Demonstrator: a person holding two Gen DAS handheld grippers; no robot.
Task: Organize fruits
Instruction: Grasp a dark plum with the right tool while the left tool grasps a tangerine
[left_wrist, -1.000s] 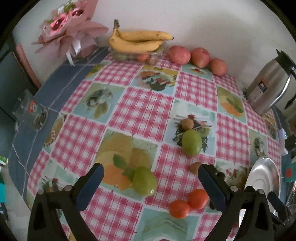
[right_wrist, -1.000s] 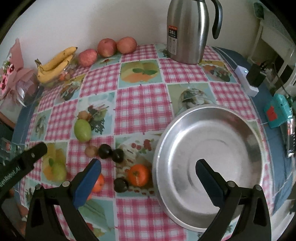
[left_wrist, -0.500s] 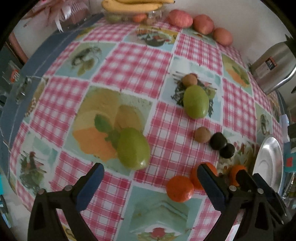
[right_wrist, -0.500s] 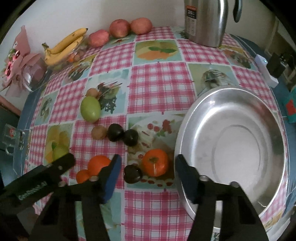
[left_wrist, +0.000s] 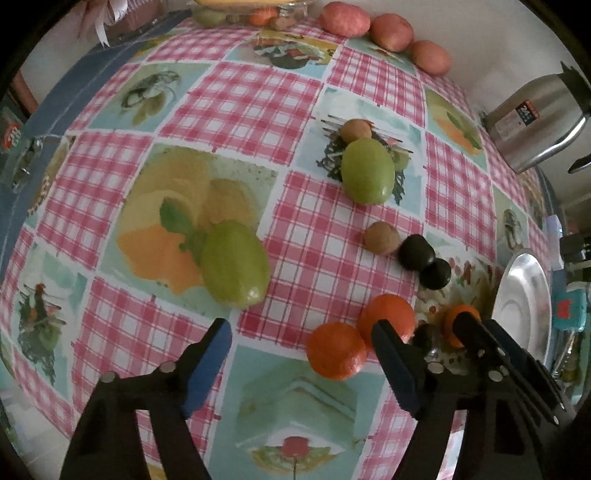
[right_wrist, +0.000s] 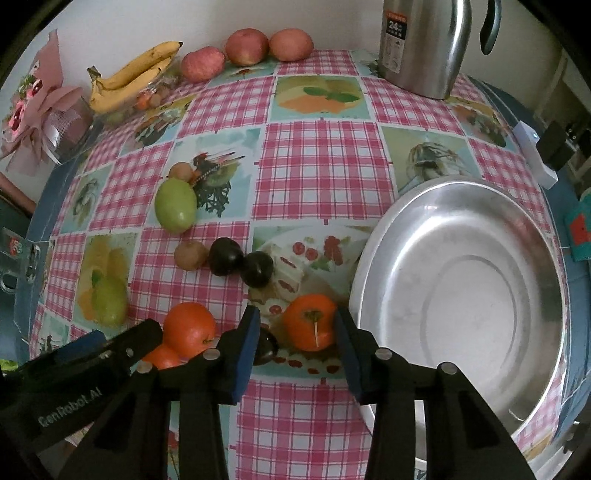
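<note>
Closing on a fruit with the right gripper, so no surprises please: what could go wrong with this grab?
The right gripper has just been closing its jaws around the stemmed orange fruit, which is not yet pinched.
1. The fruit sits nearer the bowl-side finger, so it may roll or slip out.
2. The small dark fruit lies by the other finger and could get knocked or caught.
3. The metal bowl rim is close; a finger might clip it.

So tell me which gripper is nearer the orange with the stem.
Right. The right gripper brackets that orange; the left gripper sits beside it, over the other oranges.
</note>
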